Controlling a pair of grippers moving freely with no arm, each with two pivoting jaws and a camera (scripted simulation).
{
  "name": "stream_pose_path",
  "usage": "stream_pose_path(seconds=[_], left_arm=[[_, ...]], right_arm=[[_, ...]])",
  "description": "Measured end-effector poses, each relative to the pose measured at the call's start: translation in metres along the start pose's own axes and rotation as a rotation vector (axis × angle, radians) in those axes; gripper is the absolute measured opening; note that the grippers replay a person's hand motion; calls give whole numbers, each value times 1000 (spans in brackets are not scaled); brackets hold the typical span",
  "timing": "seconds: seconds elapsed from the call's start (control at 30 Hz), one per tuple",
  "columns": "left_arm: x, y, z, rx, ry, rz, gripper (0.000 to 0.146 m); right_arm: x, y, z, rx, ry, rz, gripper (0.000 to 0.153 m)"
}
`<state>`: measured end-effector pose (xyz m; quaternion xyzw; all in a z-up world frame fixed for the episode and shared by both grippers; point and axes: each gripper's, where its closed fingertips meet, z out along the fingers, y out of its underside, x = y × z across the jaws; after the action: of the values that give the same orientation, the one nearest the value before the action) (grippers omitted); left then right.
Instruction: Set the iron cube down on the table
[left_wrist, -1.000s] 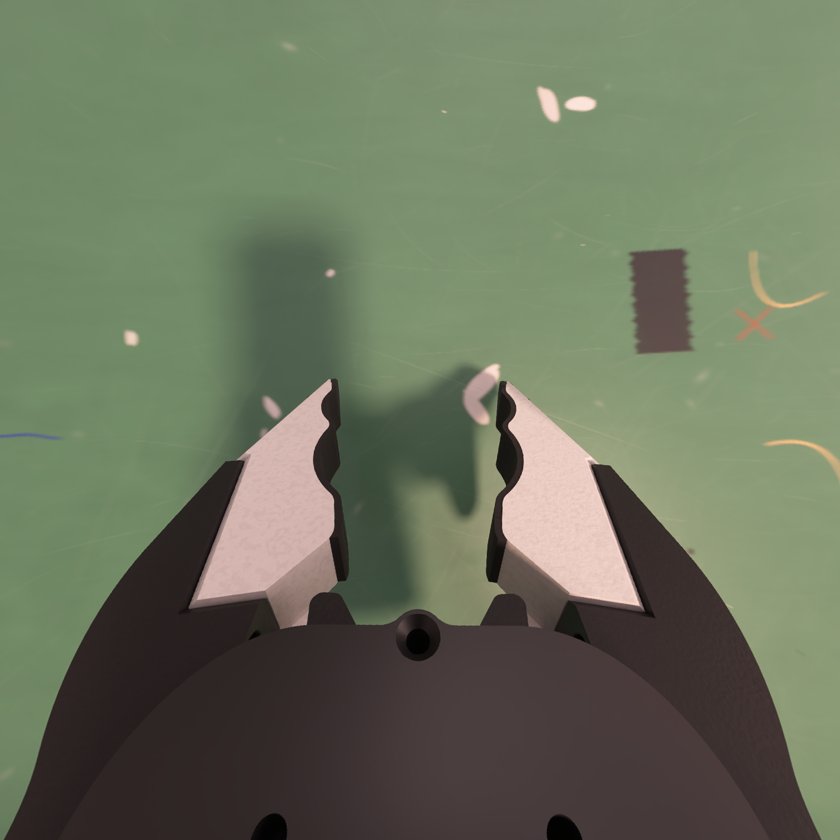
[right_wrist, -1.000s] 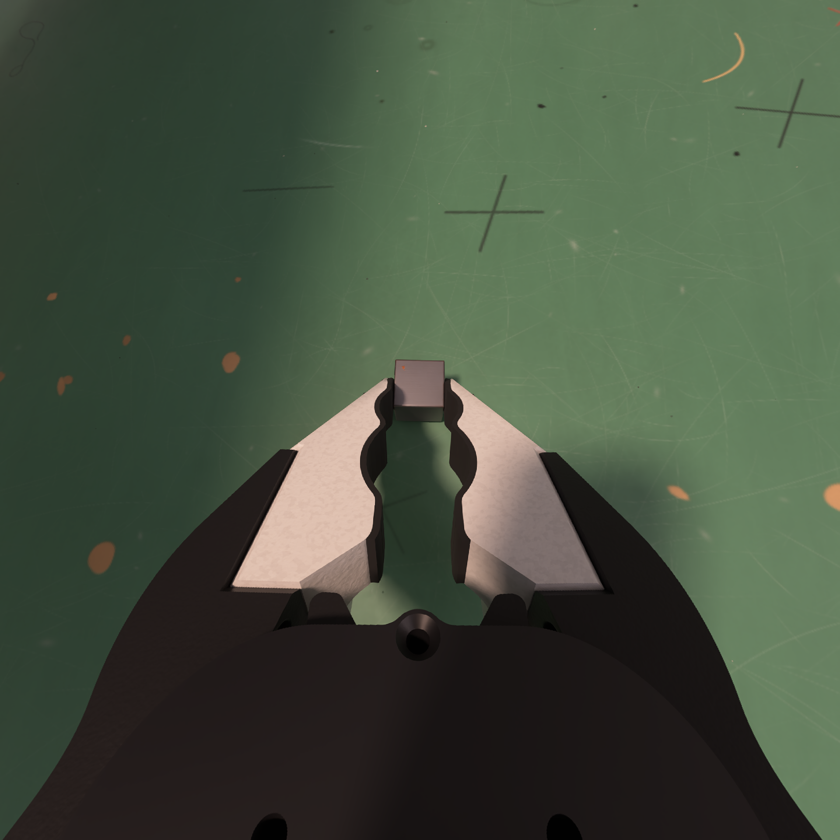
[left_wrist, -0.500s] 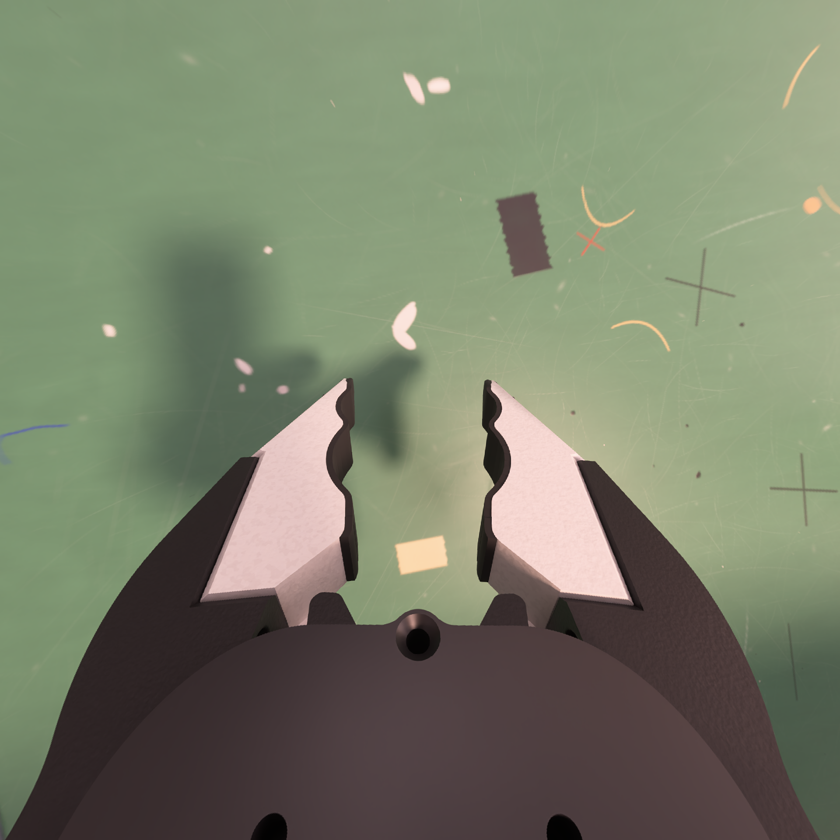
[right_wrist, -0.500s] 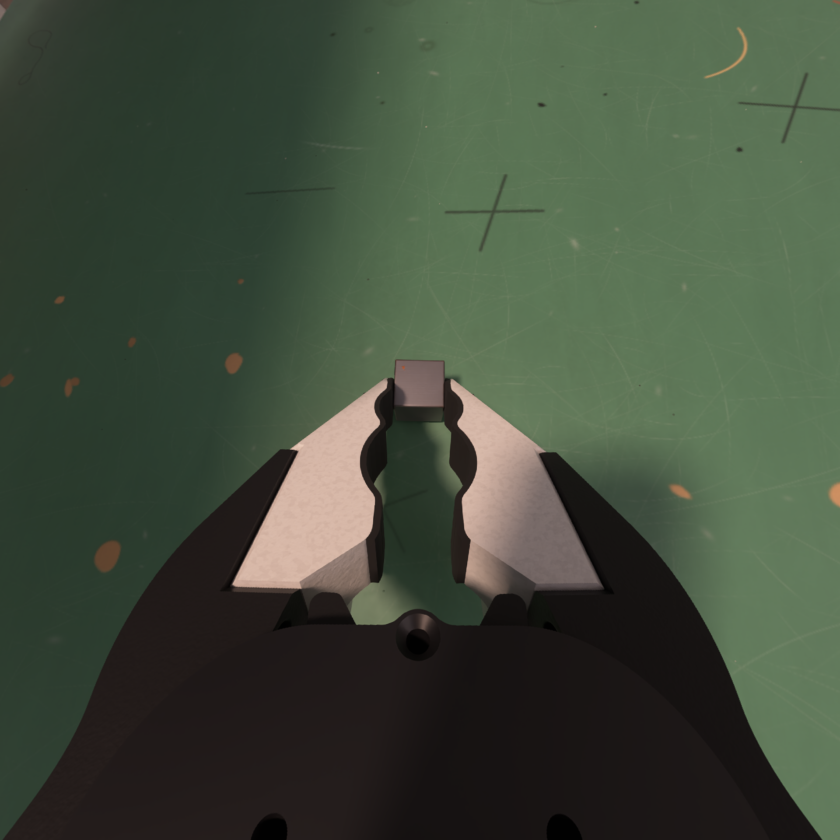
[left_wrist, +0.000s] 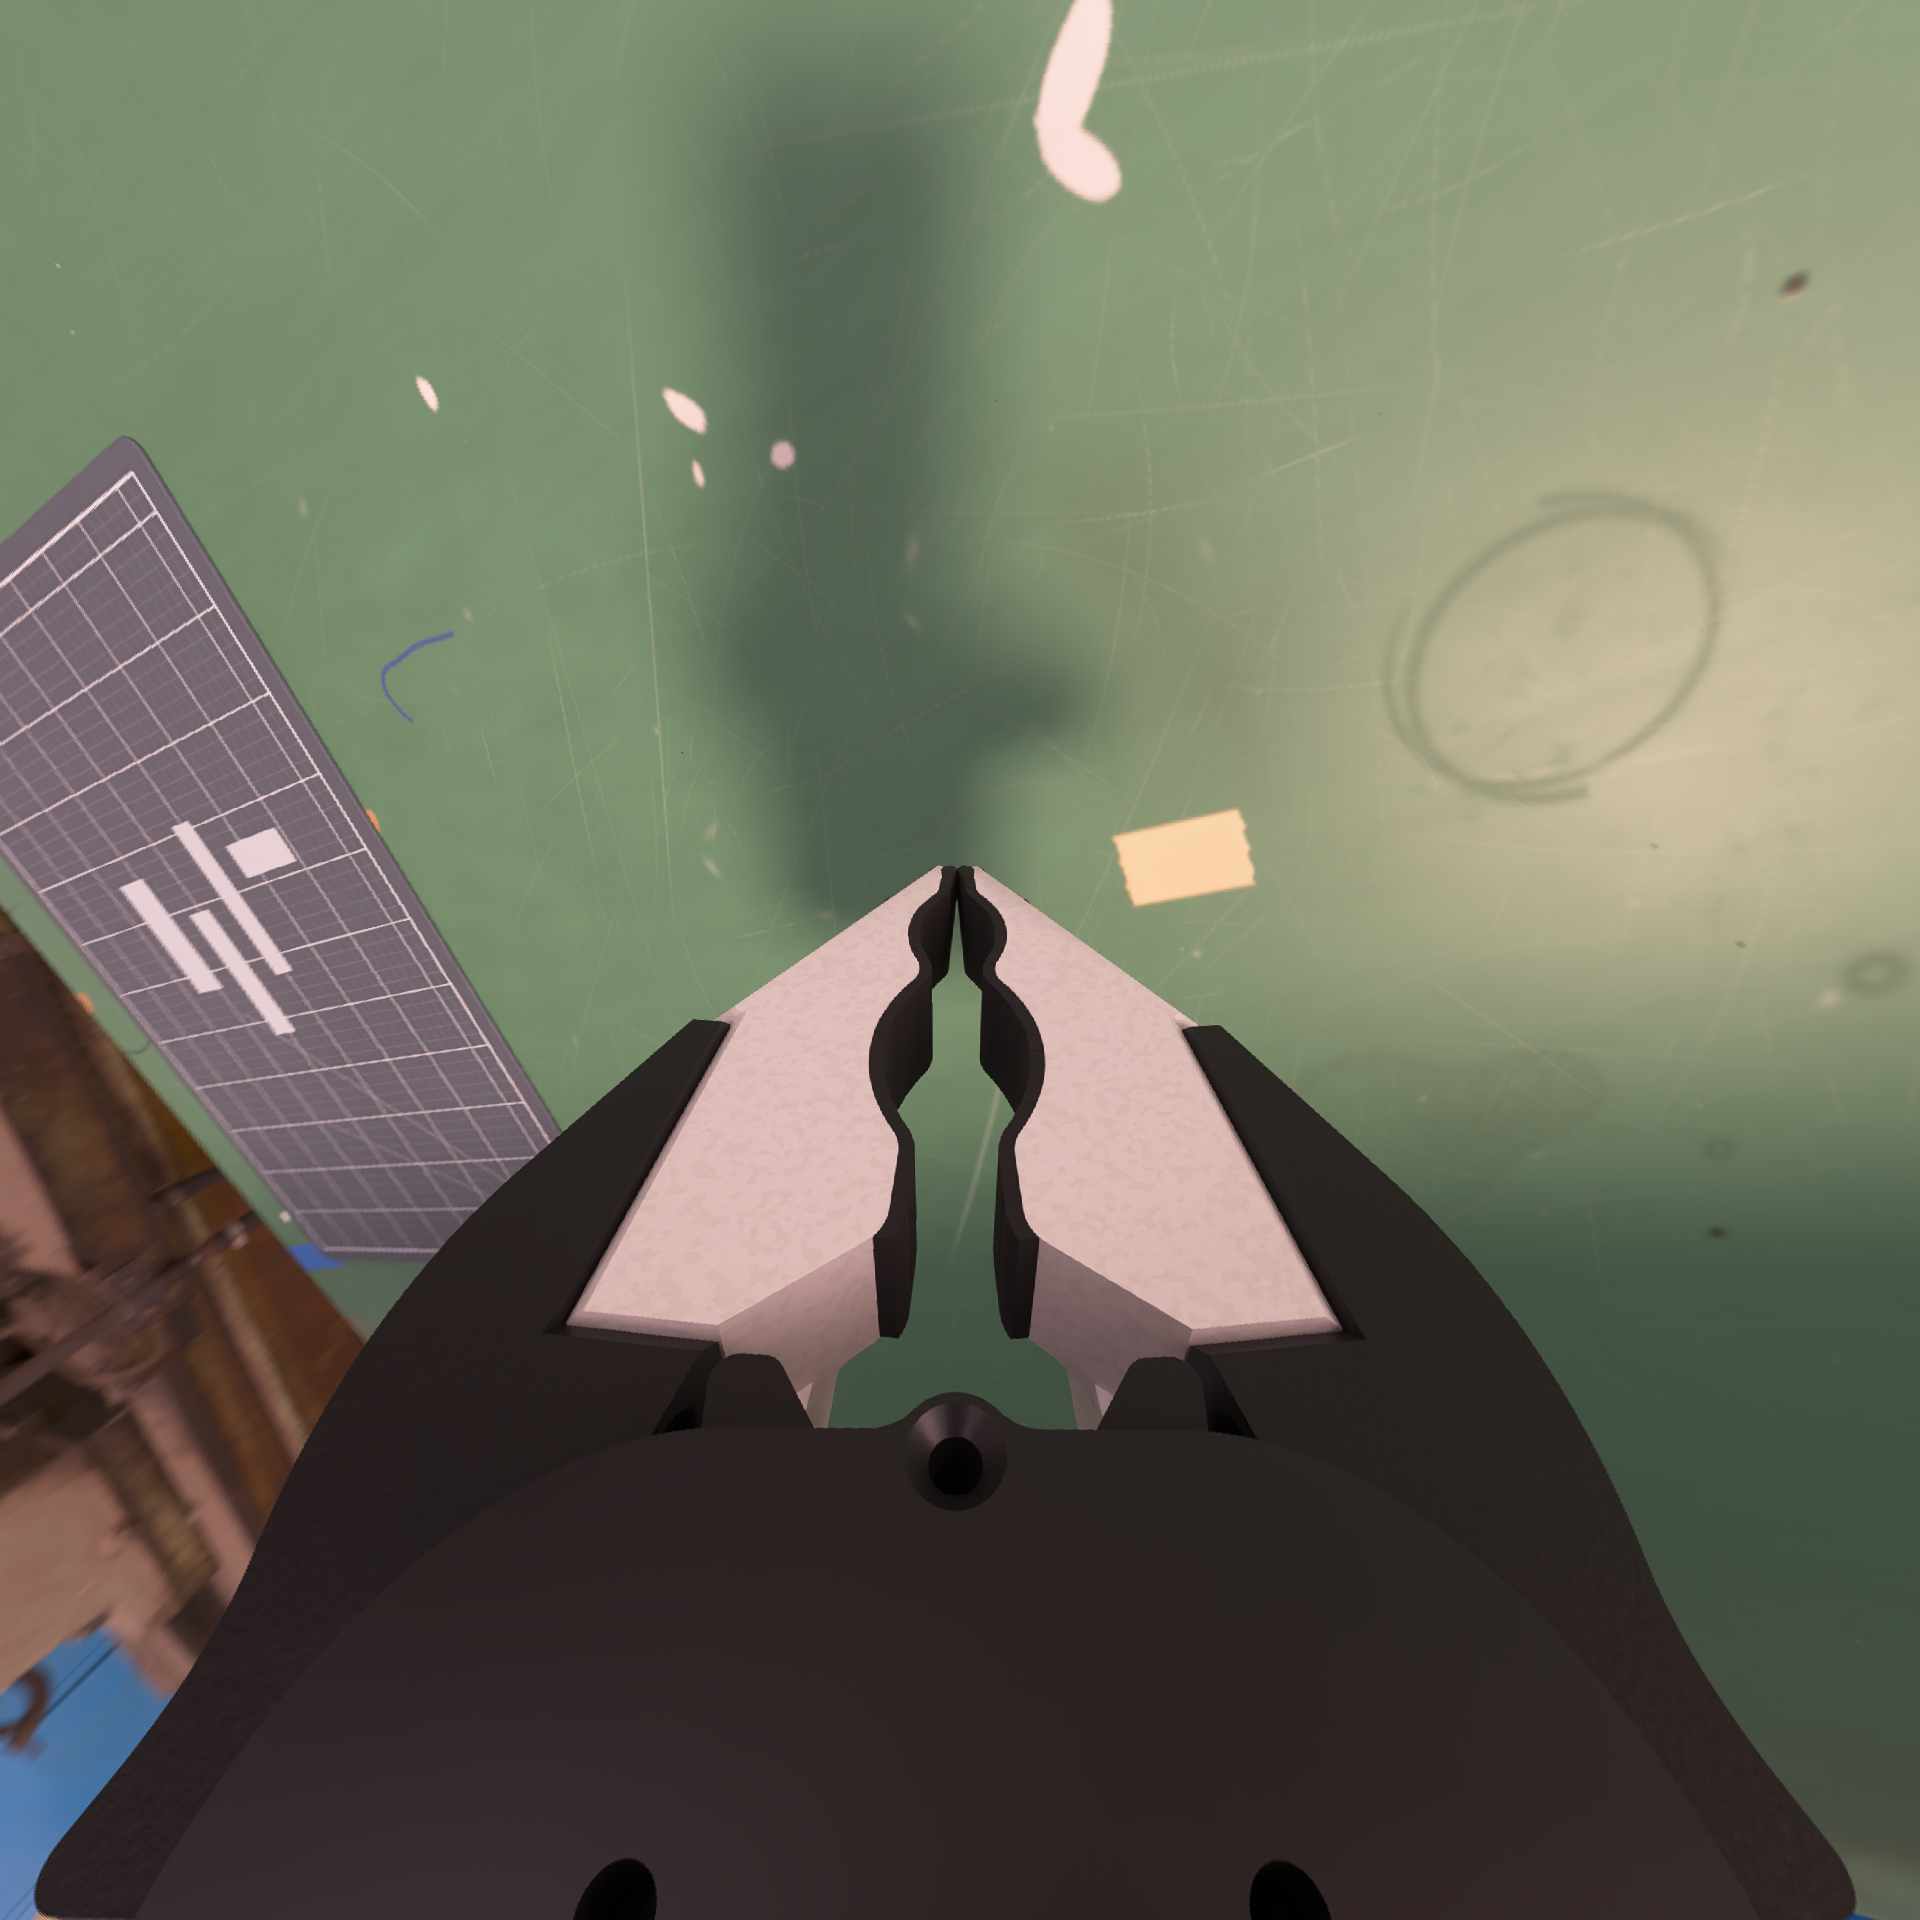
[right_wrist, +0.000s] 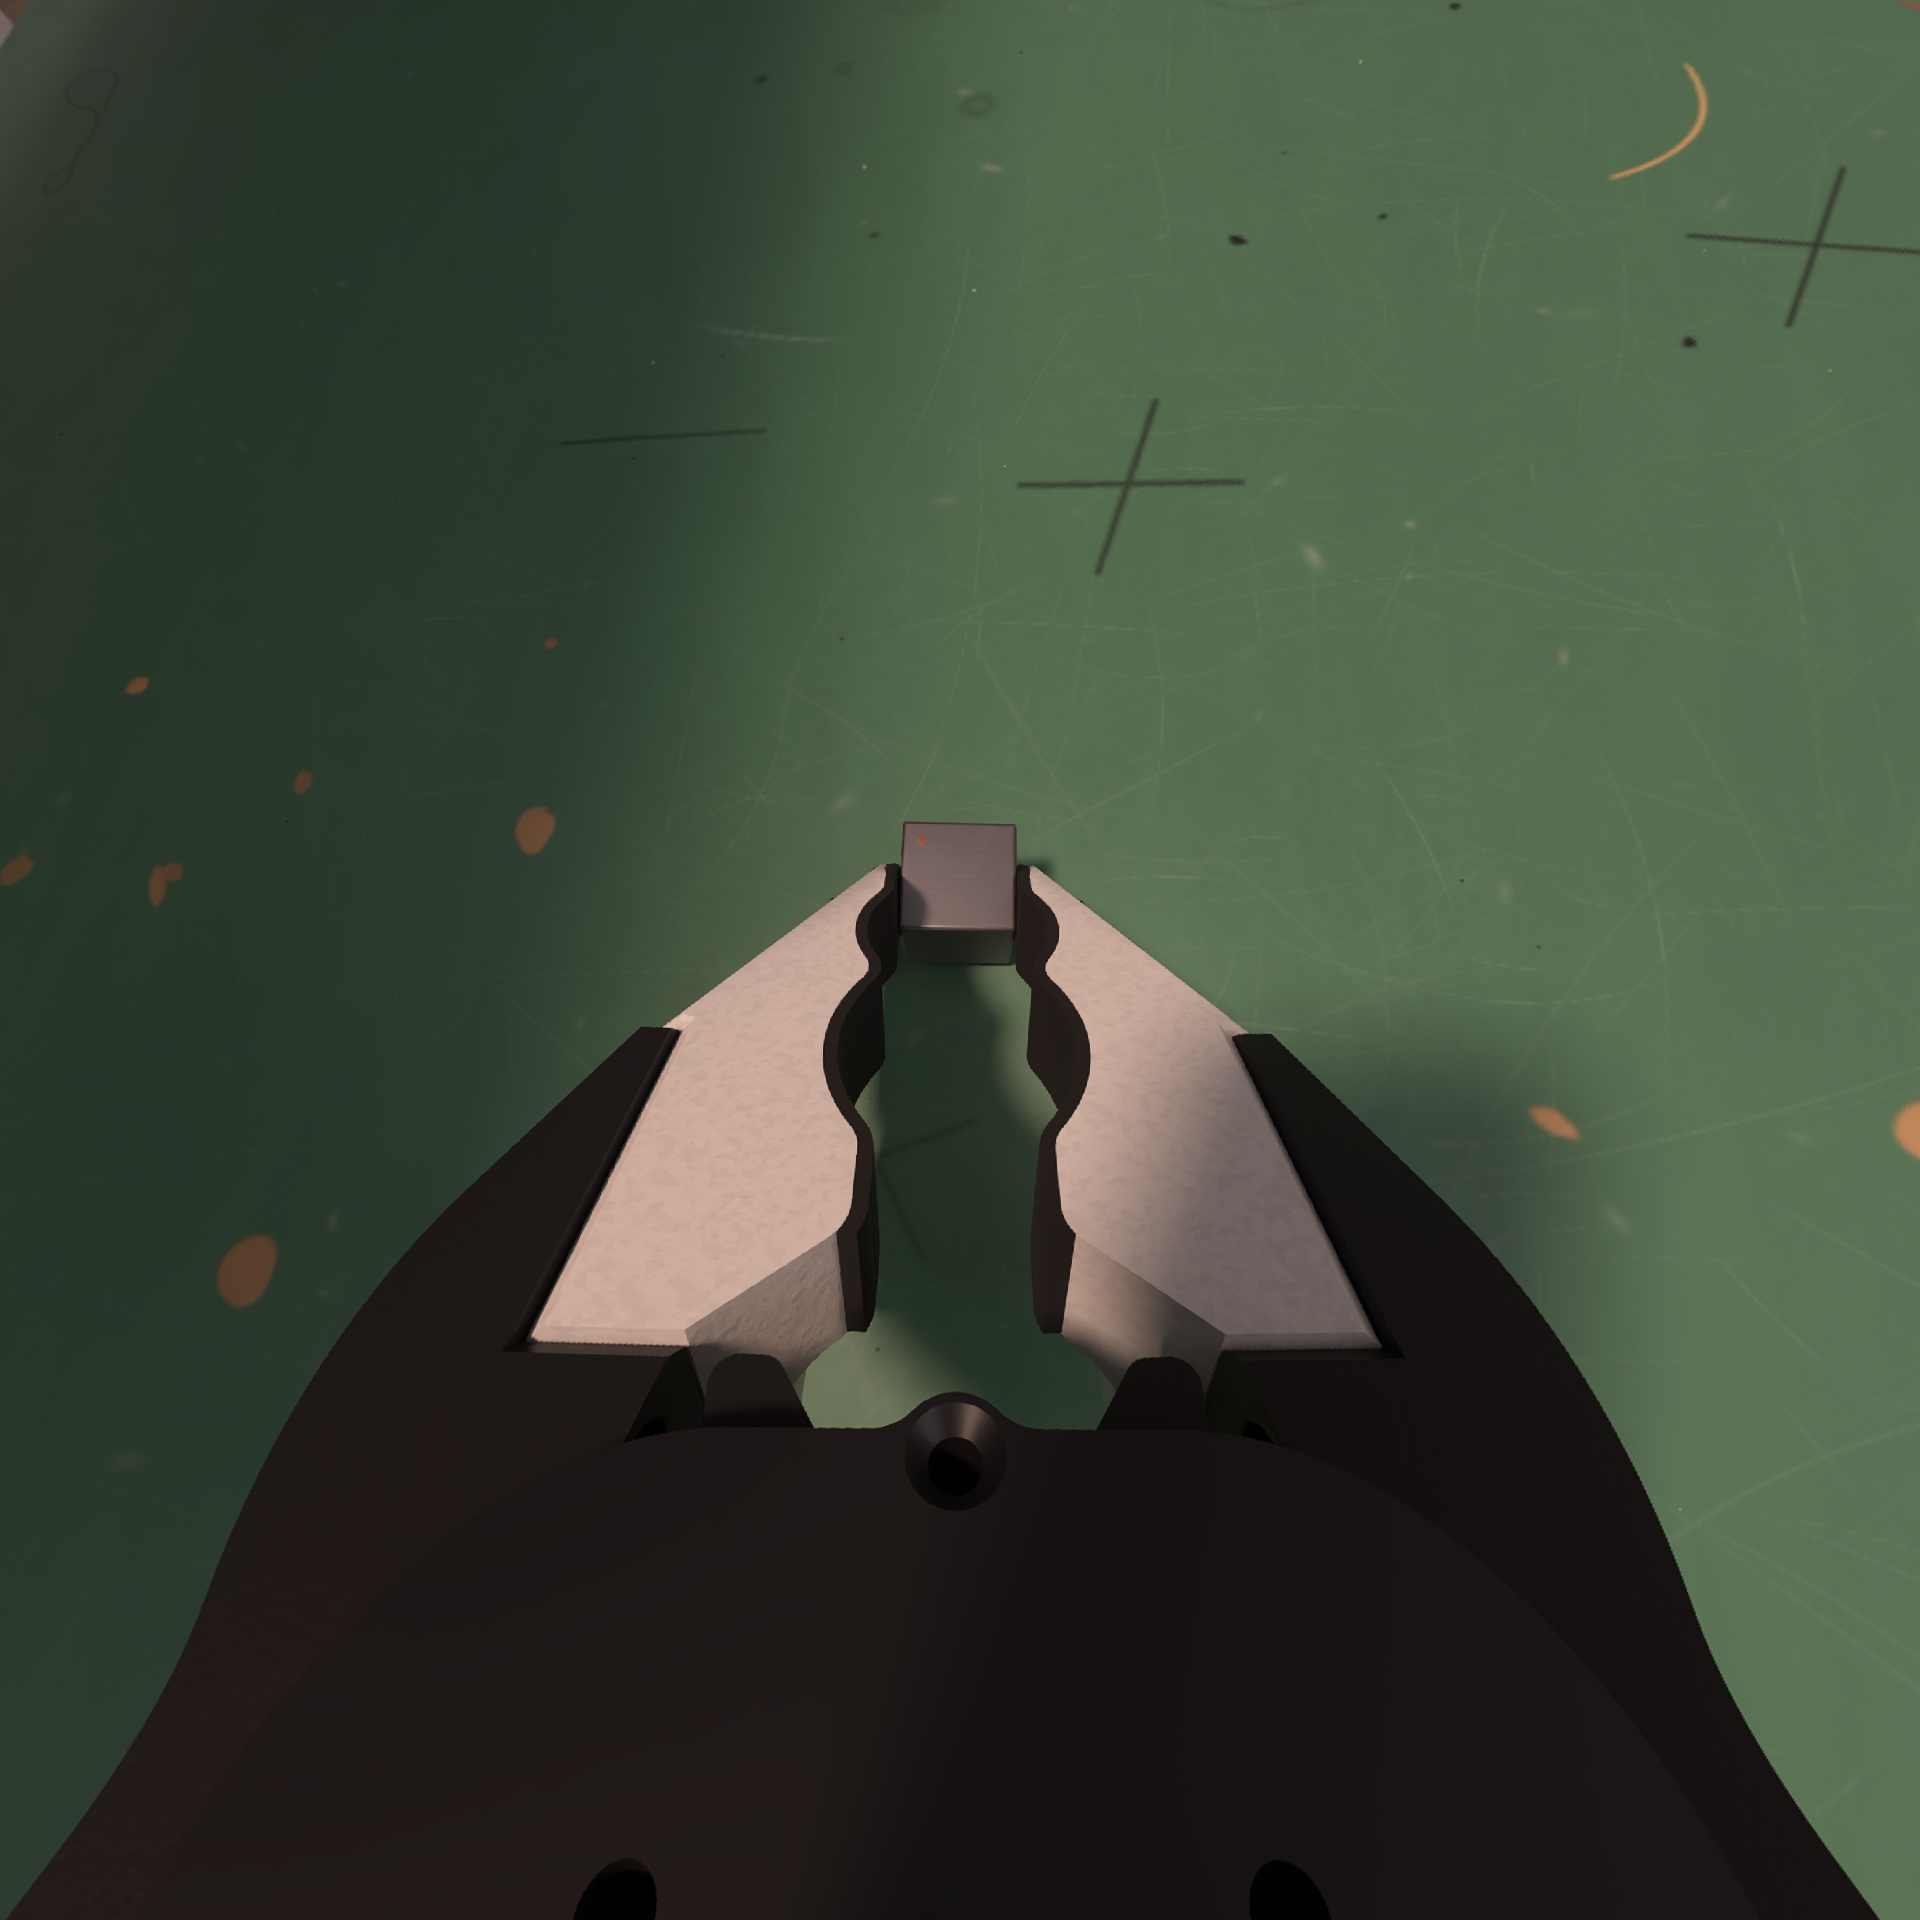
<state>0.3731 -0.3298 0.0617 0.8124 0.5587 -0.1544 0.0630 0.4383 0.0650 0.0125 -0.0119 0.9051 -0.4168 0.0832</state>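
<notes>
In the right wrist view a small dark grey iron cube (right_wrist: 957, 881) sits between the tips of my right gripper (right_wrist: 957, 904), which is shut on it. Whether the cube touches the green table (right_wrist: 1351, 727) I cannot tell. In the left wrist view my left gripper (left_wrist: 956, 883) is shut and empty, its tips meeting above the green table (left_wrist: 1455, 364). The cube does not show in the left wrist view.
A grey gridded mat (left_wrist: 239, 862) lies at the left in the left wrist view, by the table's edge with brown surroundings (left_wrist: 94, 1299) beyond. A pale yellow patch (left_wrist: 1182, 857) lies just right of the left fingertips. Pen crosses (right_wrist: 1127, 484) and orange spots (right_wrist: 247, 1270) mark the table.
My left gripper has closed from open to shut and moved, bringing the grey mat and table edge into view. My right gripper and the cube have stayed almost still.
</notes>
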Motion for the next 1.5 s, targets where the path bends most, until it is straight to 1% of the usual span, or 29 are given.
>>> stream_pose_path(seconds=[0.07, 0.17, 0.23, 0.33, 0.4, 0.43, 0.47, 0.5, 0.6, 0.7, 0.8, 0.87, 1.07, 1.5], left_arm=[[1, -2, 7, -42, -36, 11, 0], [-6, -2, 16, -107, -139, 20, 0], [-10, 0, 23, -156, -177, 26, 0], [-14, -2, 27, -170, -223, 38, 0], [-9, -5, 28, -144, -190, 44, 0], [2, -9, 29, -115, -111, 48, 0], [16, -14, 30, -80, -3, 58, 0], [23, -17, 30, -54, 57, 70, 0], [15, -26, 24, 6, -3, 66, 0], [1, -39, 5, 160, 34, -54, 0], [-26, -42, -16, 281, -13, -187, 0], [-39, -37, -25, 320, -35, -237, 0], [-58, -24, -32, 326, -76, -291, 0], [-55, -25, -25, 287, -94, -258, 0]], right_arm=[[0, 0, 0, 0, 3, -3, 21], [0, 0, 0, 0, 3, -4, 21], [0, 0, 0, 0, 2, -2, 21], [0, 0, 0, 0, 0, -1, 21], [0, 0, 0, 0, 0, -1, 21], [0, 0, 0, 0, 0, -1, 21], [0, 0, 0, 0, 0, 0, 21], [0, 0, 0, 0, -1, 1, 21], [0, 0, 0, 0, 3, -3, 21], [0, 0, 0, -1, 6, -7, 21], [0, 0, 0, 0, 3, -3, 21], [0, 0, 0, 0, 2, -2, 21], [0, 0, 0, 0, -2, 2, 21], [0, 0, 1, 0, -2, 2, 21]])
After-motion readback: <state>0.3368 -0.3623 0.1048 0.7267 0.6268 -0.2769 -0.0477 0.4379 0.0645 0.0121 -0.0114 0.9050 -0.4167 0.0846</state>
